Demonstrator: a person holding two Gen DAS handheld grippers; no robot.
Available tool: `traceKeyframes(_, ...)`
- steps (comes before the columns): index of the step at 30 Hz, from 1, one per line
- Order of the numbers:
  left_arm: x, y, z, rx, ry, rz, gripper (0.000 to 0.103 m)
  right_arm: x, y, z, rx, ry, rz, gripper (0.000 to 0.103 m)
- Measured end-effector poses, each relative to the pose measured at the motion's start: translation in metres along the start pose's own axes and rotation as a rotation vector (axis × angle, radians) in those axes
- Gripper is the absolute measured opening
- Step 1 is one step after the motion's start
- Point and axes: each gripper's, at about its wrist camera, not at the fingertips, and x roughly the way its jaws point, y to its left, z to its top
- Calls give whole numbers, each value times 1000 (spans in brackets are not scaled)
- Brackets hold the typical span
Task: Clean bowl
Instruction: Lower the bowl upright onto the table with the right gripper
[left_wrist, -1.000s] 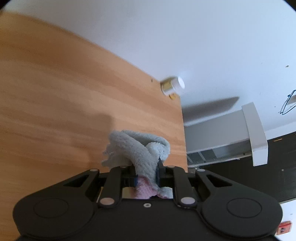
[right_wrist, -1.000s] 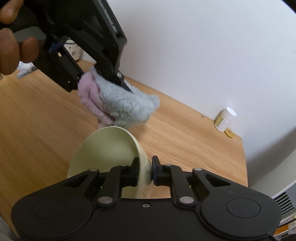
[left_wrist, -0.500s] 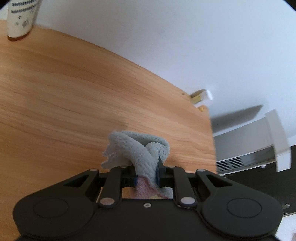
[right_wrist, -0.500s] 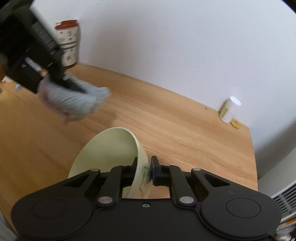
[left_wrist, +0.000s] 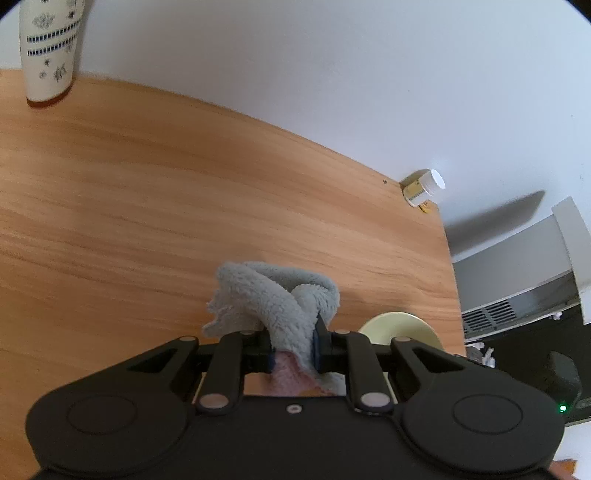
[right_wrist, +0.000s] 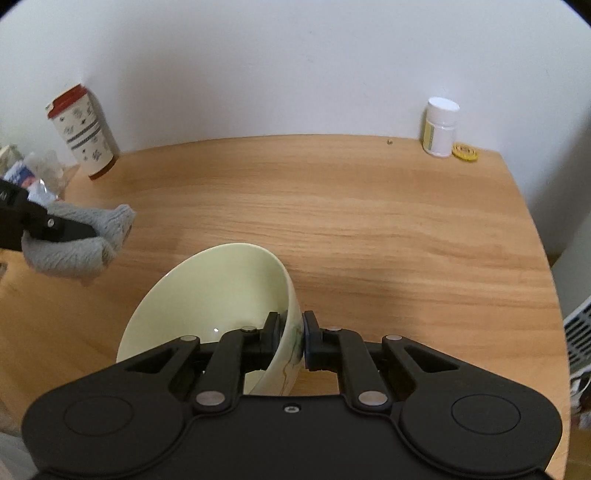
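the cloth (right_wrist: 79, 242) has swung left, clear of the bowl (right_wrist: 221, 295); left gripper (left_wrist: 293, 341) grips cloth, right gripper (right_wrist: 290, 338) pinches the rim; steady the bowl, wipe inside.

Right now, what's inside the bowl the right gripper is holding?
The bowl looks empty: a bare pale interior with one small glint. The right gripper, clamped on the rim, covers the nearest inner wall. The cloth is off to the side in the left gripper.

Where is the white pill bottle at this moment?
In the right wrist view the pill bottle stands upright at the far right corner of the table, against the wall, with a small yellow cap just beside it.
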Motion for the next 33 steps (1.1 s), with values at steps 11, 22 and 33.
traceKeyframes(11, -6, 14, 1, 75, -46, 154, 16, 2, -3, 7, 105, -20, -2, 14)
traceKeyframes(22, -3, 55, -2, 61, -43, 232, 16, 8, 4, 7, 159, -16, -25, 21)
traceKeyframes(33, 6, 68, -7, 110, -29, 233, 26, 5, 11, 2, 165, -18, -59, 27)
